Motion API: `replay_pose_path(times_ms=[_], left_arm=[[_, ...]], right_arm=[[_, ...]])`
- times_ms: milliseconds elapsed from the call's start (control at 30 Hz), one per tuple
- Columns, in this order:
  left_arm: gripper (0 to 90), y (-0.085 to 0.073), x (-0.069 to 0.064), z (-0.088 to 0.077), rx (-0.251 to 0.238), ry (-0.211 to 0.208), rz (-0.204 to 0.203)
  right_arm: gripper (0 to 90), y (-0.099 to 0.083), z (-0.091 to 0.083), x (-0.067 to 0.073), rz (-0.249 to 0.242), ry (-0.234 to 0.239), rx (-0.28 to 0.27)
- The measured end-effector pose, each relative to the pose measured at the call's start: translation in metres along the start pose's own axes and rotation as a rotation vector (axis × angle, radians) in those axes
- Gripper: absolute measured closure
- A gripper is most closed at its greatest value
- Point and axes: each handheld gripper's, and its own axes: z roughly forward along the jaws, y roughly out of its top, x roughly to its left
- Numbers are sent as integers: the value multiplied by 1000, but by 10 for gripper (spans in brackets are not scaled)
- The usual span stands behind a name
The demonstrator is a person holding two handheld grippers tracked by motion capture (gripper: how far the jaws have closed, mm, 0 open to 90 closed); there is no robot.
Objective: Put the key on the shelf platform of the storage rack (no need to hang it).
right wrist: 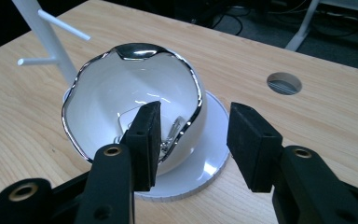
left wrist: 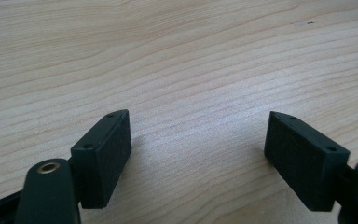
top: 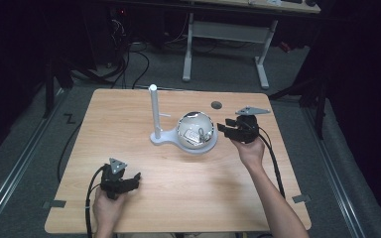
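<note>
The white bowl [top: 196, 130] sits on a white stand [top: 164, 137] at the middle of the desk [top: 129, 109]. Just right of the bowl, the right gripper [top: 226, 130] has its jaws partly open and empty. Well toward the bowl's near left, the left gripper [top: 135, 179] has its jaws wide open, empty.

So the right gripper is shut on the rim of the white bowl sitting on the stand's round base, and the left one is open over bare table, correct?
Not quite: the right gripper is open, not shut on the rim. The right gripper view shows its jaws apart, with nothing pressed between them, just short of the white bowl. The rest stands: the bowl sits on the stand's round base, and the left gripper is open over bare table.
</note>
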Motion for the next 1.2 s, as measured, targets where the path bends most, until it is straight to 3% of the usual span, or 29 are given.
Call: replay_pose_path(times_ms=[433, 700, 1200], left_arm=[[232, 0, 0, 0, 0, 0, 0], [231, 0, 0, 0, 0, 0, 0], [231, 0, 0, 0, 1, 1, 0]], right_arm=[[540, -8, -22, -8, -9, -35, 5], [542, -17, -31, -16, 25, -39, -11], [532, -27, -51, -20, 24, -51, -28]])
